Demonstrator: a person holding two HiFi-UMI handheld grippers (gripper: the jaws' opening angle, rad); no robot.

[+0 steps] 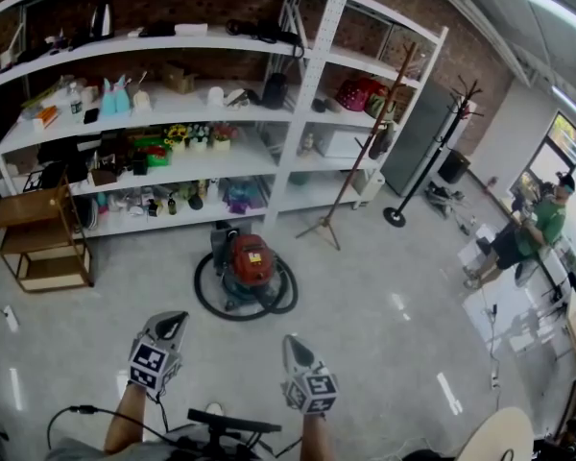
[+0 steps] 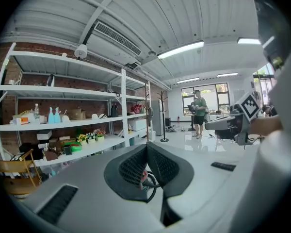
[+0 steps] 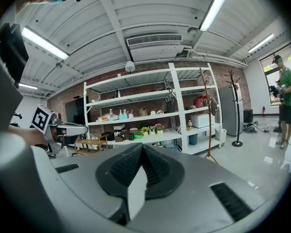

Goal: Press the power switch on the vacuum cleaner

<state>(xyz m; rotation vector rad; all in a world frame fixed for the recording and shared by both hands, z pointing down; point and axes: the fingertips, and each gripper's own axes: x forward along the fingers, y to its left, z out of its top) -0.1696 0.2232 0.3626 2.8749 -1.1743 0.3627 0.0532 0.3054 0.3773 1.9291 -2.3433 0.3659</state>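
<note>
- Left gripper (image 1: 172, 321) and right gripper (image 1: 291, 342): low in the head view, side by side above the floor (image 1: 394, 286). Both sets of jaws closed tip to tip, nothing between them.
- Vacuum cleaner (image 1: 249, 261): red, sits on the floor ahead of both grippers, well apart from them. Black hose (image 1: 235, 316) looped round it. Power switch too small to make out.
- Just behind it: white shelving (image 1: 290, 133), loaded with small items.
- Far right: person in green top (image 1: 548, 221).
</note>
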